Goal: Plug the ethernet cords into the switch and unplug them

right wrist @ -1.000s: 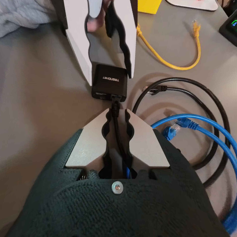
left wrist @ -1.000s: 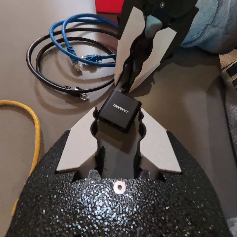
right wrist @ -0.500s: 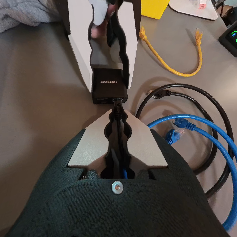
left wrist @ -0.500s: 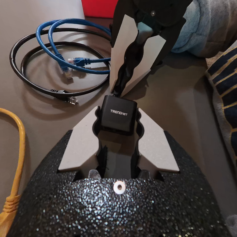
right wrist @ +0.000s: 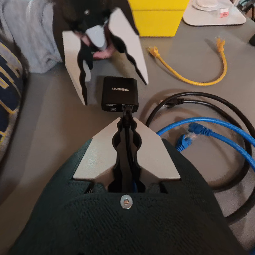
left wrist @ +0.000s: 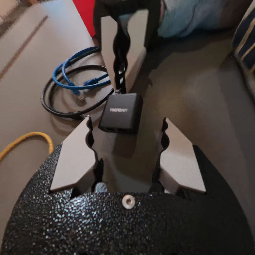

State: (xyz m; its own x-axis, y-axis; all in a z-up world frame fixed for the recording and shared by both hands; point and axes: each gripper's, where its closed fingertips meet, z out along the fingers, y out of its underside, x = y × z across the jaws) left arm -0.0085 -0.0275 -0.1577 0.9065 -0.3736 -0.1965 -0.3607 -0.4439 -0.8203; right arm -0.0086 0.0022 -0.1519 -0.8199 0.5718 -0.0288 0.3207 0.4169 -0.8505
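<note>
The small black switch (left wrist: 121, 111) lies flat on the grey table; it also shows in the right wrist view (right wrist: 120, 91). My left gripper (left wrist: 126, 119) is open and empty, its fingertips just short of the switch's near end and not touching it. My right gripper (right wrist: 127, 119) is shut on the black ethernet cord (right wrist: 127, 124) just behind its plug, which sits in a port on the switch's side. The cord's other plug (right wrist: 171, 102) lies loose on the table. From the left wrist view the right gripper (left wrist: 120, 88) stands at the switch's far end.
A blue cord (right wrist: 193, 128) lies coiled inside the black cord's loop, both plugs free. A yellow cord (right wrist: 193, 81) lies beyond it, near a yellow box (right wrist: 155, 20). A red box (left wrist: 85, 16), a blue-grey cloth (left wrist: 193, 20) and a patterned cloth (left wrist: 245, 41) lie around the table's edge.
My left gripper has opened, let go of the switch and drawn back from it. My right gripper stays shut on the black cord at the switch's port.
</note>
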